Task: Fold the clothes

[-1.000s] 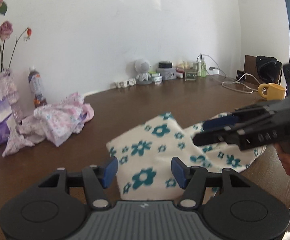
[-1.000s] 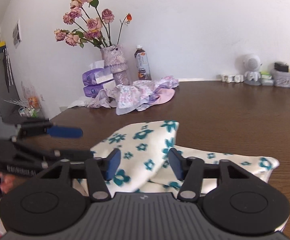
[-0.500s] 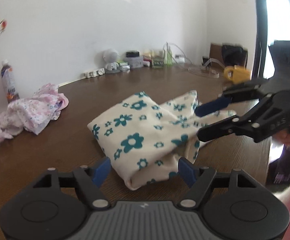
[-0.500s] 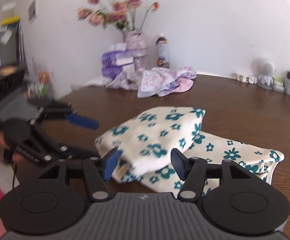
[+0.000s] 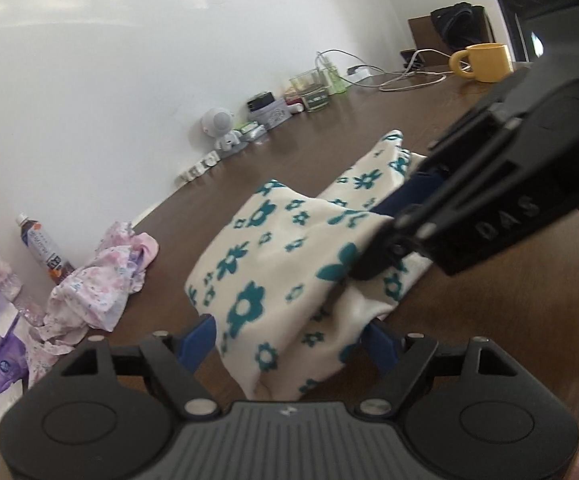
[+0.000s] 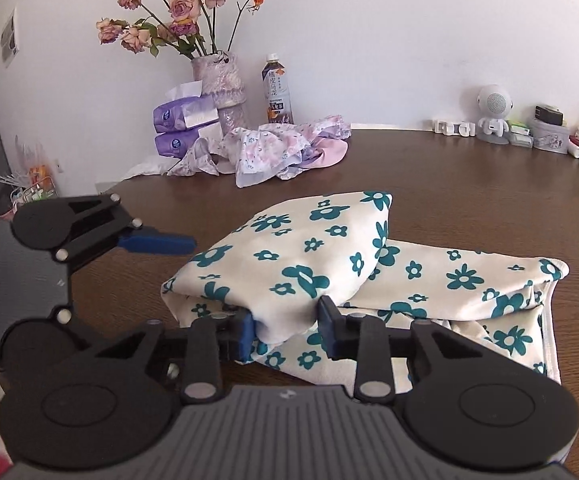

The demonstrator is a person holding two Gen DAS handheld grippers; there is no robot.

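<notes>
The cream garment with teal flowers (image 6: 329, 252) lies folded over itself on the dark wooden worktop (image 6: 469, 184), near its front edge. The right gripper (image 6: 285, 330) has its fingers pinched on the fold's near edge. The left gripper (image 5: 289, 338) stands spread wide at the garment's end, its fingers clamping nothing. A crumpled pink floral garment (image 6: 273, 150) lies well apart by the vase (image 6: 225, 88).

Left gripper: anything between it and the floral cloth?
Nothing visible. The left gripper is open, its blue fingers straddling the near corner of the floral cloth. The right gripper is already on the same cloth, off to the side.
</notes>
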